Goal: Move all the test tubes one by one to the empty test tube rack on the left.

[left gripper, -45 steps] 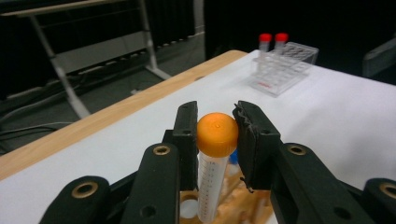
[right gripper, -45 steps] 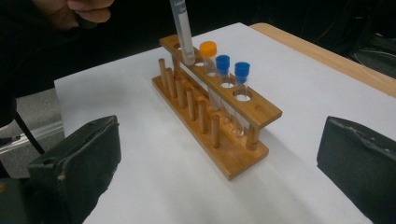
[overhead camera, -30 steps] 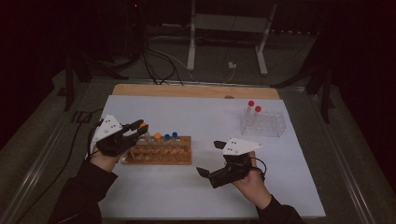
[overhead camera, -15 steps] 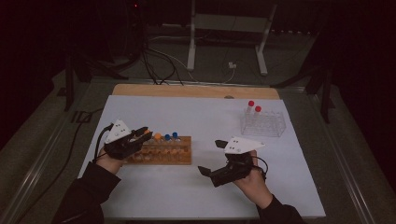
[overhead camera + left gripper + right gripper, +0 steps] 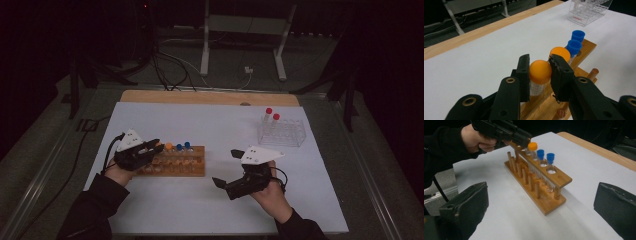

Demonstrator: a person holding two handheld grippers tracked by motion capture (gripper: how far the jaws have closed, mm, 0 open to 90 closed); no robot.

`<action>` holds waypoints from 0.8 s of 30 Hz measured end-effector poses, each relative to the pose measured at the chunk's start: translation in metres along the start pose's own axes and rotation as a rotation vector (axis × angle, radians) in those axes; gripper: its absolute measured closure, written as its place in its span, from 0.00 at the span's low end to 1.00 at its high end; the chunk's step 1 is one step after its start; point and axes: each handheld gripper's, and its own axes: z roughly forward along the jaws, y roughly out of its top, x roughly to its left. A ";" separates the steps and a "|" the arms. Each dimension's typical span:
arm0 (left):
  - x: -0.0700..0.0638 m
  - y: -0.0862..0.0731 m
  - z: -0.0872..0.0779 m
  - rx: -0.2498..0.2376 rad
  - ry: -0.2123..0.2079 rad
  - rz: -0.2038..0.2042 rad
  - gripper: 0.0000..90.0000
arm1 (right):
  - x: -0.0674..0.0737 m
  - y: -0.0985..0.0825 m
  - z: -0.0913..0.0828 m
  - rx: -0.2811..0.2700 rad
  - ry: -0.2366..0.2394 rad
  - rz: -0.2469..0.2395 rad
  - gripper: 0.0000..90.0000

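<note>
Two grippers work over a white sheet (image 5: 220,125) that covers the worktop. The left gripper (image 5: 539,71) sits at the left end of a wooden tube rack (image 5: 175,162), which lies left of centre, nearer the front edge than the back. The left gripper view gives the detail that the high view cannot: the jaws are clamped on the orange cap of the first tube (image 5: 539,75), one pad on each side, with the tube body standing in its hole. Just behind it along the rack stand a second orange-capped tube (image 5: 560,53) and two blue-capped tubes (image 5: 575,41).

The right gripper view shows the rack from its other end: a top rail with holes, a row of wooden pegs along the base, and the hole nearest that end holding no tube. It also shows the left gripper from the side, a hand wrapped round its body, with the jaws covering the first cap.

The right gripper (image 5: 230,167) hangs right of the rack, near the front edge, jaws spread wide with nothing between them.

Only the high view places the clear plastic rack (image 5: 281,132) near the back right corner, with two red-capped tubes (image 5: 272,116) standing in it.
</note>
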 end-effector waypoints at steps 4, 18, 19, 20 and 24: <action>0.002 -0.001 0.000 -0.003 -0.008 -0.012 0.79 | -0.001 0.000 -0.001 -0.005 0.001 -0.001 0.00; -0.007 0.010 -0.018 -0.062 -0.044 0.002 0.30 | -0.026 0.011 -0.028 -0.090 -0.099 0.006 0.00; -0.009 0.012 -0.019 -0.067 -0.050 0.006 0.24 | -0.031 0.012 -0.031 -0.094 -0.120 0.009 0.00; -0.010 0.014 -0.020 -0.075 -0.053 0.007 0.18 | -0.037 0.012 -0.034 -0.098 -0.145 0.013 0.00; -0.017 0.019 -0.025 -0.100 -0.069 0.013 0.08 | -0.063 0.011 -0.045 -0.119 -0.229 0.035 0.00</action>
